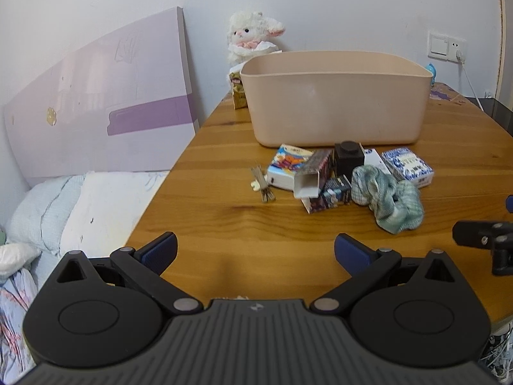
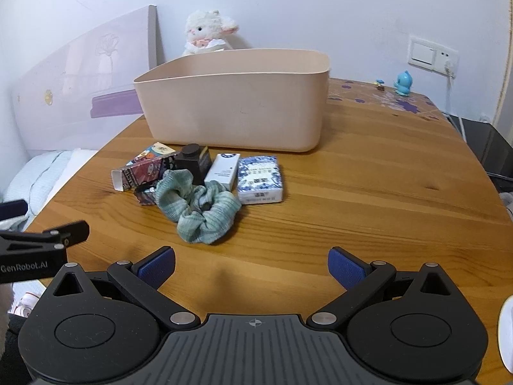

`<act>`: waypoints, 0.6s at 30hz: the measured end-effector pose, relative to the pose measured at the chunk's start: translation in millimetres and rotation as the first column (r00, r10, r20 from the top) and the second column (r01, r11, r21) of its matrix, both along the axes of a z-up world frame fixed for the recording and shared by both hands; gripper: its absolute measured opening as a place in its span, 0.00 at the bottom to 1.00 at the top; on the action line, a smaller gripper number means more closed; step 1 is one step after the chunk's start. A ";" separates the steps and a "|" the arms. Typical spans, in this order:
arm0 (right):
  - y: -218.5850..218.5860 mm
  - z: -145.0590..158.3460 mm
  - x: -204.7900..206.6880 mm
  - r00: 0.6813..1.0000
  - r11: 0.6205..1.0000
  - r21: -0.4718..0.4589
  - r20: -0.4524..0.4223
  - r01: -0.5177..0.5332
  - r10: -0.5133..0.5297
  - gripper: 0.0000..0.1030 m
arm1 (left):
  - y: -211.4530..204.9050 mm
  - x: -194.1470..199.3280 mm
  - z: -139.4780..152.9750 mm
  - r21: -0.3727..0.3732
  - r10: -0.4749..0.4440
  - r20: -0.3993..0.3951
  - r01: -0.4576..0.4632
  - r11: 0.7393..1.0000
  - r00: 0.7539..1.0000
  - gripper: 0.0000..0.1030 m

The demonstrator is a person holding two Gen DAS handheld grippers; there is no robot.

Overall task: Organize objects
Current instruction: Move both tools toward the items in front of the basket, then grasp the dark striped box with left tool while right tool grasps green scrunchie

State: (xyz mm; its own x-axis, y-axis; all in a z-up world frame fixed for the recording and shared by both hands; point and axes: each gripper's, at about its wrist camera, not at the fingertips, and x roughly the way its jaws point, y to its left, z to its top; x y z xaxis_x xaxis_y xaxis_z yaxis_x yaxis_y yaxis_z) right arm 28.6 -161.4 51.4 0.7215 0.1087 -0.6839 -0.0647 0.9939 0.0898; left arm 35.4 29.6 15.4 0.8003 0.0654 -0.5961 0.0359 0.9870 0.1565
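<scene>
A pink bin [image 1: 333,96] stands on the wooden table [image 1: 224,218]; it also shows in the right wrist view [image 2: 237,102]. In front of it lies a cluster: a green scrunchie [image 1: 388,202] [image 2: 198,207], a blue-white card box [image 1: 407,165] [image 2: 260,179], a black bottle [image 1: 348,160] [image 2: 192,160], a white box [image 2: 224,170], an open patterned carton [image 1: 312,175] [image 2: 144,170], a colourful pack [image 1: 287,165] and a hair clip [image 1: 261,184]. My left gripper [image 1: 255,252] is open and empty, short of the cluster. My right gripper [image 2: 251,264] is open and empty, just before the scrunchie.
A plush lamb [image 1: 251,37] sits behind the bin by the wall. A yellow box [image 1: 237,91] stands left of the bin. A blue figurine [image 2: 403,82] is at the far right corner. A bed [image 1: 80,211] and headboard lie left of the table.
</scene>
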 end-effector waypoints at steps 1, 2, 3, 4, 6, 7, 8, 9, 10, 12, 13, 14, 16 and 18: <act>1.1 -0.7 2.4 1.000 1.000 0.006 0.001 -0.012 0.012 1.00 | 0.9 2.3 1.2 0.003 -0.004 0.004 0.004 1.000 1.000 1.00; 2.4 -1.8 4.6 1.000 1.000 0.012 0.002 -0.021 0.021 1.00 | 1.4 4.7 1.7 0.008 -0.008 0.008 0.008 1.000 1.000 1.00; 3.6 -3.2 7.4 1.000 0.999 0.015 0.001 -0.028 0.028 1.00 | 1.5 7.3 2.4 0.014 -0.013 0.010 0.013 1.000 1.000 1.00; 5.5 -4.5 10.3 0.999 0.999 0.015 0.000 -0.032 0.032 0.98 | 1.9 10.8 2.9 0.019 -0.018 0.010 0.018 1.000 1.000 1.00; 8.8 -8.2 16.7 0.999 0.999 0.013 -0.008 -0.038 0.038 0.97 | 2.0 16.3 3.1 0.028 -0.029 0.009 0.029 0.999 1.000 1.00; 10.6 -9.9 19.5 0.999 0.999 0.014 -0.013 -0.042 0.043 0.97 | 1.6 19.6 3.3 0.034 -0.037 0.009 0.037 0.999 0.999 1.00; 12.2 -12.0 22.7 0.999 0.999 0.015 -0.019 -0.047 0.047 0.97 | 1.0 22.7 3.1 0.039 -0.045 0.010 0.045 0.998 0.999 1.00; 14.1 -13.9 25.7 0.998 0.999 0.016 -0.023 -0.050 0.050 0.97 | 0.8 25.7 2.7 0.042 -0.053 0.013 0.052 0.998 0.999 1.00; 15.6 -15.5 28.6 0.998 0.998 0.016 -0.026 -0.053 0.053 0.97 | 0.2 30.1 1.6 0.043 -0.057 0.015 0.057 0.997 0.998 1.00; 18.8 -18.7 34.6 0.998 0.998 0.011 -0.031 -0.059 0.060 0.97 | -0.7 38.1 -1.5 0.035 -0.058 0.002 0.058 0.998 0.998 1.00; 20.4 -20.2 38.1 0.997 0.998 0.008 -0.033 -0.062 0.063 0.97 | -1.7 42.2 -3.0 0.033 -0.074 -0.008 0.074 0.997 0.997 1.00; 21.6 -21.7 41.2 0.997 0.998 0.007 -0.035 -0.064 0.065 0.97 | -2.7 45.2 -3.9 0.034 -0.090 -0.010 0.090 0.995 0.996 1.00; 22.7 -25.1 47.0 0.997 0.998 0.006 -0.042 -0.067 0.068 0.96 | -3.9 50.3 -5.9 0.039 -0.106 0.007 0.106 0.994 0.994 1.00; 24.4 -28.3 52.6 0.996 0.998 0.006 -0.049 -0.070 0.070 0.95 | -2.9 55.3 -7.3 0.023 -0.106 0.021 0.105 0.994 0.994 1.00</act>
State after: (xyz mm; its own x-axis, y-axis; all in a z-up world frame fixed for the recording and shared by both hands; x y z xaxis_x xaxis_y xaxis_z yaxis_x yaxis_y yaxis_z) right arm 81.2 -137.1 23.1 0.6777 0.1605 -0.7176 -0.1293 0.9867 0.0986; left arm 90.7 26.7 8.1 0.8162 -0.0073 -0.5777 0.1360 0.9743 0.1798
